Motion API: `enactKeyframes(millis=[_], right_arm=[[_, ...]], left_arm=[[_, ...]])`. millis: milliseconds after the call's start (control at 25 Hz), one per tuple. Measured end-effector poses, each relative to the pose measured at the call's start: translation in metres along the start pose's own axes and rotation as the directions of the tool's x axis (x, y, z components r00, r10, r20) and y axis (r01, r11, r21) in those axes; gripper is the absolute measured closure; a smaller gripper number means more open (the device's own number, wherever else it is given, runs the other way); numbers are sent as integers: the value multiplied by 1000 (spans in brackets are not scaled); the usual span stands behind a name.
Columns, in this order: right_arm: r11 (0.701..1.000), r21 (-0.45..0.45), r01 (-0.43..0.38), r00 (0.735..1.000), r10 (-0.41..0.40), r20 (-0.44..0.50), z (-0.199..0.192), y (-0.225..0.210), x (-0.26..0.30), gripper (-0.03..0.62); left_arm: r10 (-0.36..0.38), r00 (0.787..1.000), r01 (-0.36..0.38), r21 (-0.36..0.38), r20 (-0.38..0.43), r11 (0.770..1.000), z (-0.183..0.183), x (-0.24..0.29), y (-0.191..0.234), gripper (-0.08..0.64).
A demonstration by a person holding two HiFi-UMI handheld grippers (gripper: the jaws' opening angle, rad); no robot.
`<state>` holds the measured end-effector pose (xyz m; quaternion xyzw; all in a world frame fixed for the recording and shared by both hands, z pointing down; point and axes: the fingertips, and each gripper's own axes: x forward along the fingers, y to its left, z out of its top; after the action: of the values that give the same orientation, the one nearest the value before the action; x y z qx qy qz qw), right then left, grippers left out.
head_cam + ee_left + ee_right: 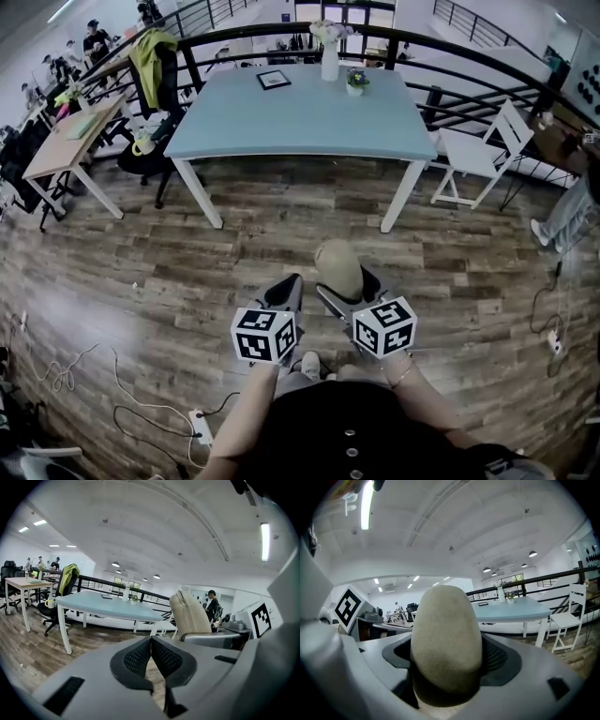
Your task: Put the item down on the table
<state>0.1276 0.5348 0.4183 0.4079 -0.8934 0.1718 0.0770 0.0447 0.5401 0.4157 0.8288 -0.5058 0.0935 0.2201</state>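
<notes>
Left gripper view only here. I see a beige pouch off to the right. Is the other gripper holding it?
Observer: Yes, the right gripper is clamped on the beige pouch, pads against both sides.
Operator: Is it over the table yet?
Observer: No. In the head view the blue table lies ahead across wood floor.
Operator: Room to set it down?
Observer: The near half looks free; a vase, small plant and picture frame sit along the far edge.
</notes>
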Motion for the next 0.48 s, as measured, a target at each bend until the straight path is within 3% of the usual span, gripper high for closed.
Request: enactKeyframes(millis=[480], right_arm=[[999, 31, 34, 999, -35, 21, 9, -4, 32, 187]], left_arm=[[-37, 999, 37, 22, -8, 999, 7, 12, 29, 541]])
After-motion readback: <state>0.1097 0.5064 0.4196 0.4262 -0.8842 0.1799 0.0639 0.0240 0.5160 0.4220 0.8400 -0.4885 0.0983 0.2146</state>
